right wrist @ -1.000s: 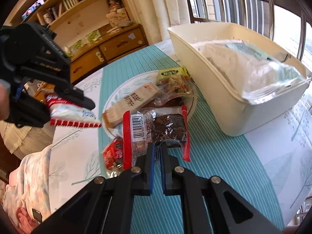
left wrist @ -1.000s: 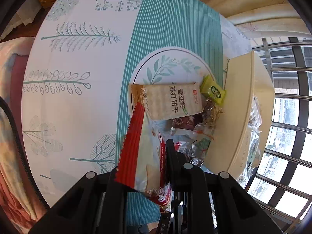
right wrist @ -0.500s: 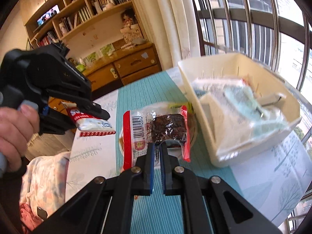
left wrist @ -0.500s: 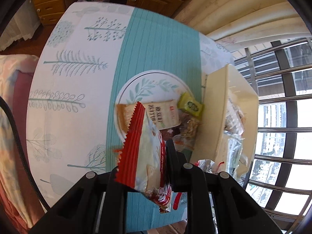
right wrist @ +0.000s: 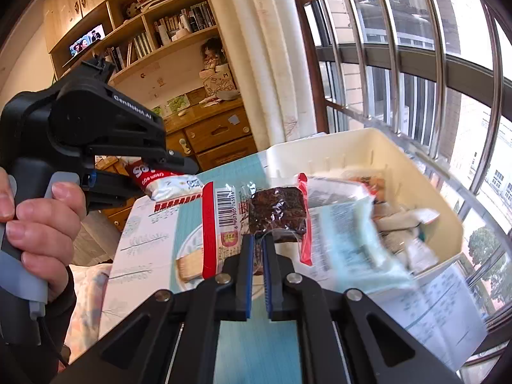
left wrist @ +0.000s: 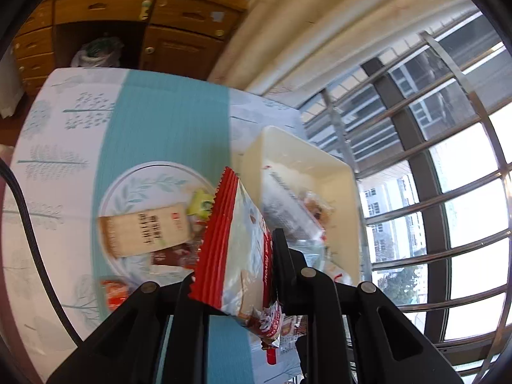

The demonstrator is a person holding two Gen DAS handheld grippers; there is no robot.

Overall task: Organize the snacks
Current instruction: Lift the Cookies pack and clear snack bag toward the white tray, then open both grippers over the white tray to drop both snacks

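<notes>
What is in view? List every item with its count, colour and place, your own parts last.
red-and-silver foil snack packet: 1, red, silver; clamped in left gripper, above table
clear red-edged packet with dark brown cake: 1; clamped in right gripper
cream plastic bin: 1, cream; on table by window, holding several packets
beige cracker packet: 1, beige; on tablecloth's round leaf print
small yellow-green packet: 1; beside cracker packet
teal-and-white tablecloth: 1; covering table
wooden drawer cabinet: 1, brown; behind table
left gripper: 1, black; shut
right gripper: 1, black, blue pads; shut
hand: 1; gripping left gripper's handle
</notes>
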